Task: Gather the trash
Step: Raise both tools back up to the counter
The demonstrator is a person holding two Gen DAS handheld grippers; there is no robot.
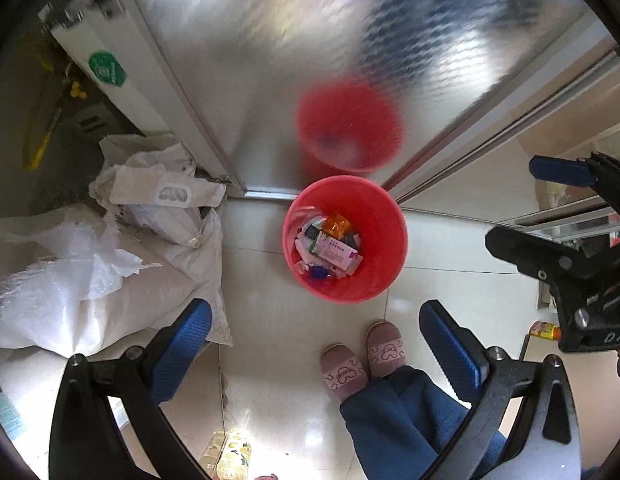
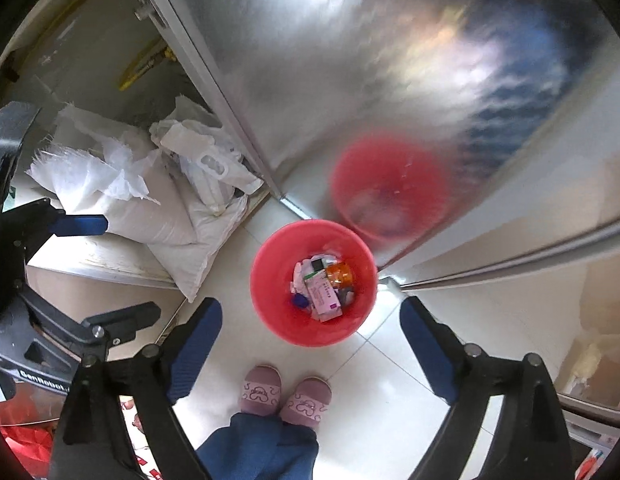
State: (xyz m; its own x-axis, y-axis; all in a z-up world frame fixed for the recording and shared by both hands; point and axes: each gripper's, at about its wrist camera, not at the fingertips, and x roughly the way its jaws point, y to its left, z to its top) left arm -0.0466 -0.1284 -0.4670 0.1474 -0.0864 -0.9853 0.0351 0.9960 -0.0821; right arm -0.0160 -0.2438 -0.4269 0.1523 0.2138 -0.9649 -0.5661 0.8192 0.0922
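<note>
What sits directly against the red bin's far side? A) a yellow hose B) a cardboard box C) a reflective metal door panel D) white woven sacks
C: the red bin stands on the tile floor right at the foot of the reflective metal door panel, which mirrors it; the white woven sacks lie off to its side.

Red bin (image 1: 374, 280), upright, trash (image 1: 330, 248) inside

The red bin (image 1: 374, 280) is smooth plastic. The floor (image 1: 277, 340) is shiny tile. The door (image 1: 310, 40) is shiny, bumpy metal.
</note>
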